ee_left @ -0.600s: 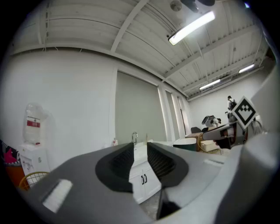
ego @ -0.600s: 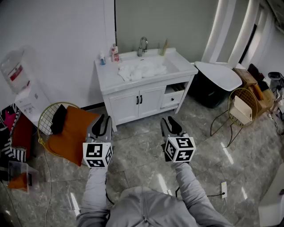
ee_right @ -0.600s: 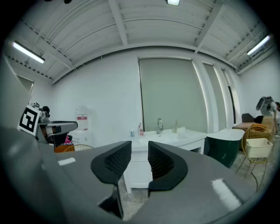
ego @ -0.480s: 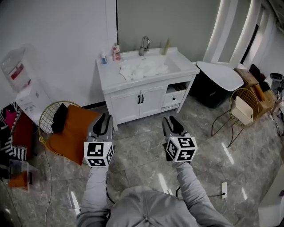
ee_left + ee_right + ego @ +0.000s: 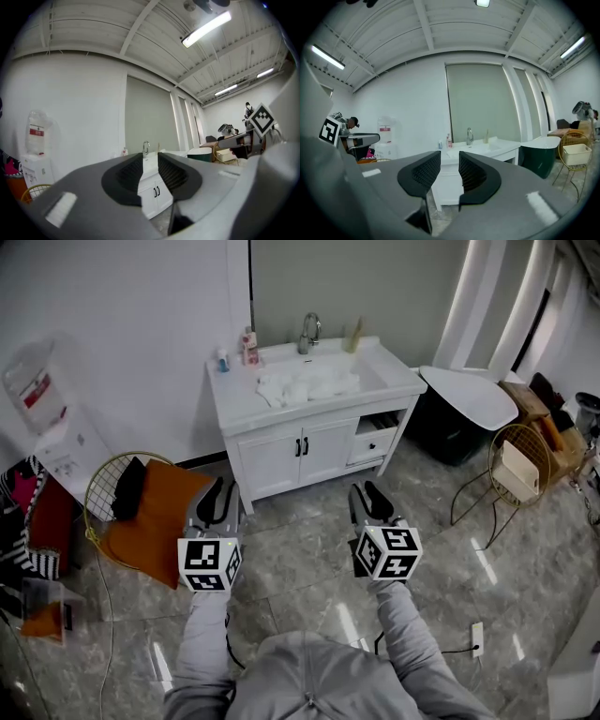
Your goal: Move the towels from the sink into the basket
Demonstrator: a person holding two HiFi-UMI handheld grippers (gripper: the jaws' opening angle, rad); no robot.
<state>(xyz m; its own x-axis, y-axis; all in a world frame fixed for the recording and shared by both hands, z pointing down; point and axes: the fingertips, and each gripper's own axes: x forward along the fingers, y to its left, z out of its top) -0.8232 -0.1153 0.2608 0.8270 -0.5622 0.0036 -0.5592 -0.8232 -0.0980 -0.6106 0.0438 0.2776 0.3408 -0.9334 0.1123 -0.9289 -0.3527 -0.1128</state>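
Note:
White towels (image 5: 307, 383) lie heaped in the sink of a white vanity (image 5: 309, 442) at the far wall. A gold wire basket (image 5: 98, 493) stands on the floor left of it, with an orange and a black cloth in it. My left gripper (image 5: 218, 495) and right gripper (image 5: 369, 495) hover side by side over the floor in front of the vanity, well short of it. In the left gripper view the left gripper (image 5: 150, 161) has its jaws nearly together with nothing between them. The right gripper (image 5: 450, 159) looks the same, also holding nothing.
A second wire basket (image 5: 518, 465) with a pale box stands at the right, beside a dark tub with a white lid (image 5: 466, 399). A water dispenser (image 5: 52, 432) stands at the left wall. Bottles (image 5: 248, 346) stand by the faucet (image 5: 308, 332). A power strip (image 5: 476, 638) lies on the floor.
The whole head view has slid slightly, so the vanity sits a bit further right. Both grippers keep their stance and their jaws look unchanged.

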